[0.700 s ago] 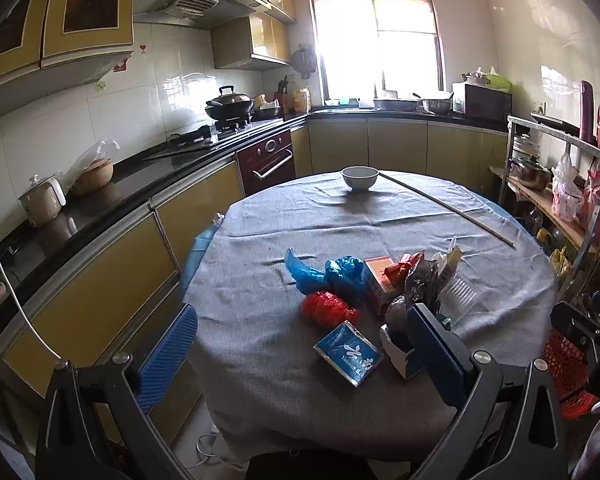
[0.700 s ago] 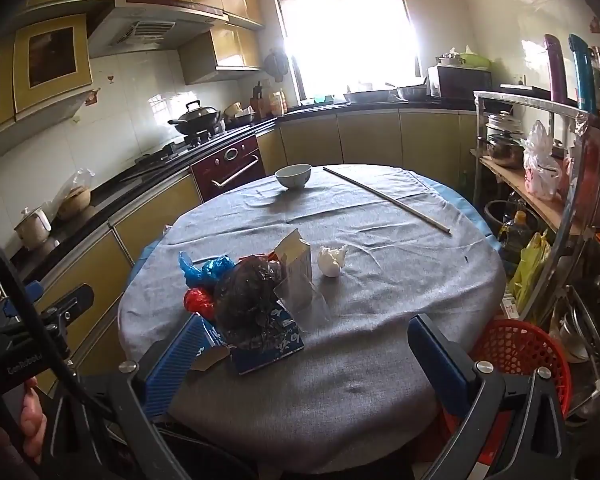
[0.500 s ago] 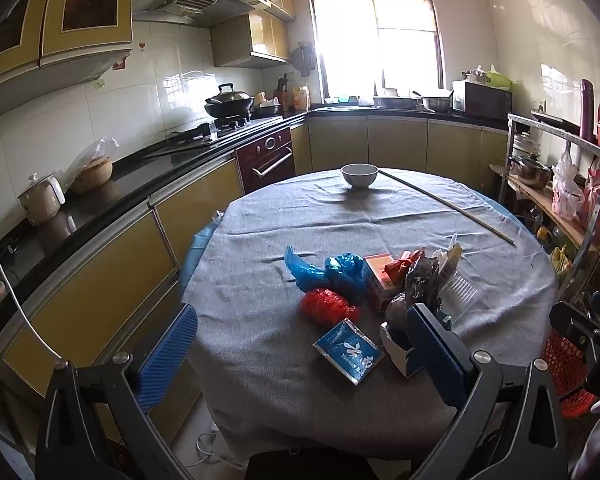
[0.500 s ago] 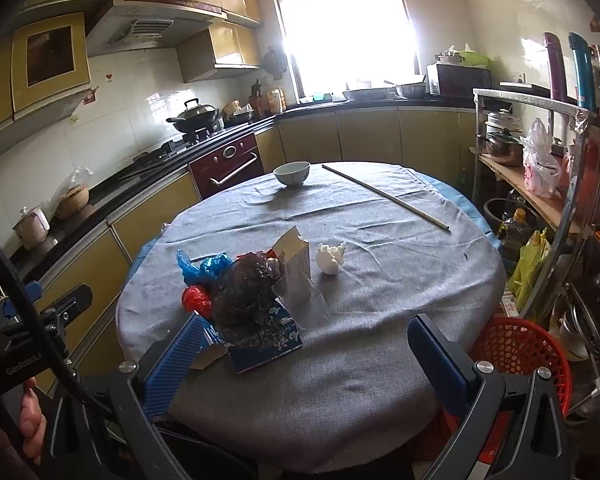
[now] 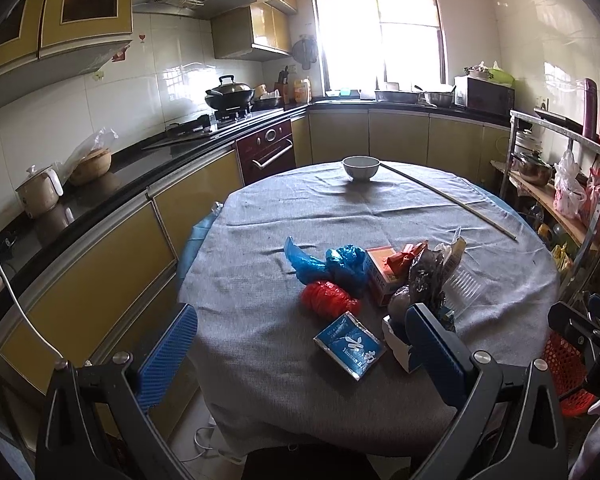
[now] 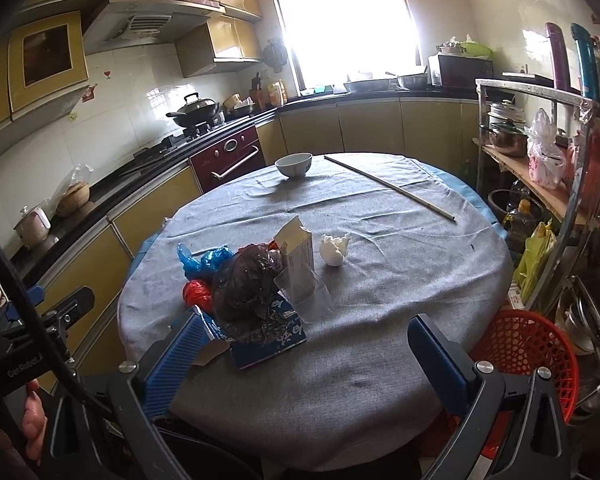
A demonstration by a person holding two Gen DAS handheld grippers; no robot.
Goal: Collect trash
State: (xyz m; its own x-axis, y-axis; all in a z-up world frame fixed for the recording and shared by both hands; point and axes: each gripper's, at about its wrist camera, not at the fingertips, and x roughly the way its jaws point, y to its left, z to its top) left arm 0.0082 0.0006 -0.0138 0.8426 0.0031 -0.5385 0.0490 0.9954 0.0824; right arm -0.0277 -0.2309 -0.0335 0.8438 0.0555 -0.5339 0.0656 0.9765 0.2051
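Trash lies in a pile on the round grey-clothed table (image 5: 300, 216): a blue plastic bag (image 5: 332, 264), a red bag (image 5: 328, 298), a blue packet (image 5: 350, 344), an orange-white box (image 5: 382, 272), a dark crumpled bag (image 6: 246, 280), a small carton (image 6: 298, 246), a clear plastic cup (image 6: 306, 290) and a white paper wad (image 6: 334, 250). My left gripper (image 5: 300, 354) is open and empty, held above the table's near edge before the pile. My right gripper (image 6: 300, 356) is open and empty, above the near edge, with the blue box (image 6: 272, 344) just ahead.
A red mesh basket (image 6: 528, 352) stands on the floor right of the table. A white bowl (image 6: 294, 165) and a long thin stick (image 6: 388, 188) lie at the table's far side. A shelf rack (image 6: 540, 160) is at right, kitchen counters at left and back.
The right gripper's view has shifted slightly, with the table drifting a little left and up. The left view is unchanged. Both grippers stay open.
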